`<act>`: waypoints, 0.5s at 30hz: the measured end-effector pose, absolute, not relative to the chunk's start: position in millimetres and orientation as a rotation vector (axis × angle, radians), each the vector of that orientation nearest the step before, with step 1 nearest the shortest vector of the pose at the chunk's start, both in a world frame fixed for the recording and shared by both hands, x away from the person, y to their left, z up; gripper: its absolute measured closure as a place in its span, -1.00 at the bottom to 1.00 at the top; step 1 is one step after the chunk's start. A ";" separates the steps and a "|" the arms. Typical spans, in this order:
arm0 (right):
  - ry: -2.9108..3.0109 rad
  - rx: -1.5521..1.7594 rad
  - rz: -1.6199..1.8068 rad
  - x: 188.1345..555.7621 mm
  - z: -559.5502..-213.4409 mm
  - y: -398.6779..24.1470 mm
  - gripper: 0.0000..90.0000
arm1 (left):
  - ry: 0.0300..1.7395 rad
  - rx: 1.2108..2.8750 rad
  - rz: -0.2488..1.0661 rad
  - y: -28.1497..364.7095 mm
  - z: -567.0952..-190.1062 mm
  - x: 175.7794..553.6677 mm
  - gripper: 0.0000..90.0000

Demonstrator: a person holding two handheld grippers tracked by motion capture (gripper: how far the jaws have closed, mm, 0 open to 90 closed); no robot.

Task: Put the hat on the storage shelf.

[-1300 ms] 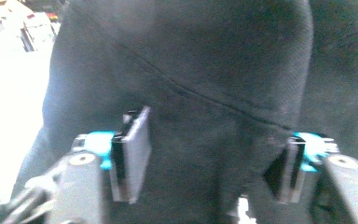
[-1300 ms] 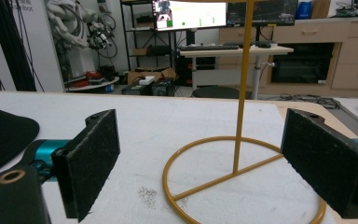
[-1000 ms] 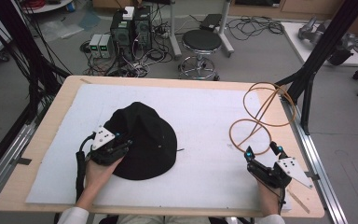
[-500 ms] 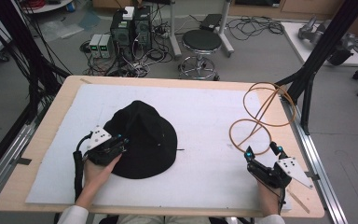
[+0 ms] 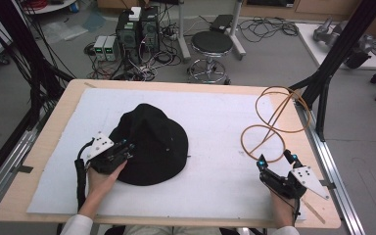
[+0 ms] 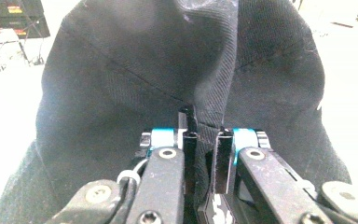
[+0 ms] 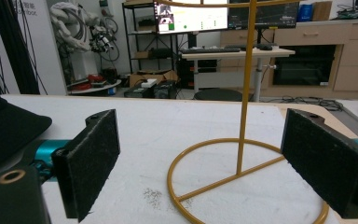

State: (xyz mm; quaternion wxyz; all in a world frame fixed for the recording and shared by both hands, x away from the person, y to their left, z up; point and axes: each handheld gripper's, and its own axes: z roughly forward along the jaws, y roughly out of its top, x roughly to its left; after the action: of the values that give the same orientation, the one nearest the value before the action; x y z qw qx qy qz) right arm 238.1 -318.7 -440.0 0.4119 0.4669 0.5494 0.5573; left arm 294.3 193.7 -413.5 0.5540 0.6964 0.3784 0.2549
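Observation:
A black hat (image 5: 152, 142) lies on the white mat (image 5: 215, 117), left of the middle. My left gripper (image 5: 126, 148) is at the hat's near-left edge. In the left gripper view its jaws are shut on a fold of the hat's fabric (image 6: 121, 84), pinched at the left gripper (image 6: 204, 140). A yellow wire stand (image 5: 243, 137) with a ring base sits at the right. My right gripper (image 5: 275, 159) rests just in front of it, open. In the right gripper view the stand's pole (image 7: 244, 93) rises between the wide-apart pads (image 7: 93, 158) of the right gripper (image 7: 214, 158), farther off.
The mat covers most of a wooden table (image 5: 63, 112). Black frame posts (image 5: 323, 83) stand at the table's right and left sides. A stool (image 5: 210, 46) and computer boxes (image 5: 132, 29) are on the floor beyond the far edge. The hat's edge (image 7: 4, 130) shows left of the right gripper.
My left hand has drifted very slightly left while holding the hat's edge. The right gripper and the stand have not moved.

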 end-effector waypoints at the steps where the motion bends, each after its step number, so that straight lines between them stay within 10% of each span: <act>1: 1.383 1.177 1.401 237.5 -439.9 -318.9 -0.76 | 0.889 1.637 0.605 194.3 -412.8 293.9 0.92; 15: 1.358 1.187 1.412 232.1 -439.9 -322.0 -0.76 | 0.779 1.487 0.629 197.3 -386.6 287.4 0.92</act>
State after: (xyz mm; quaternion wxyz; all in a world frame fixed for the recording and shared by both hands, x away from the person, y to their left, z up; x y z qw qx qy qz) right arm 232.1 -322.0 -439.9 0.4128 0.4719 0.5399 0.5616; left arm 287.4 197.3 -386.6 0.6245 0.6479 0.3393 0.2741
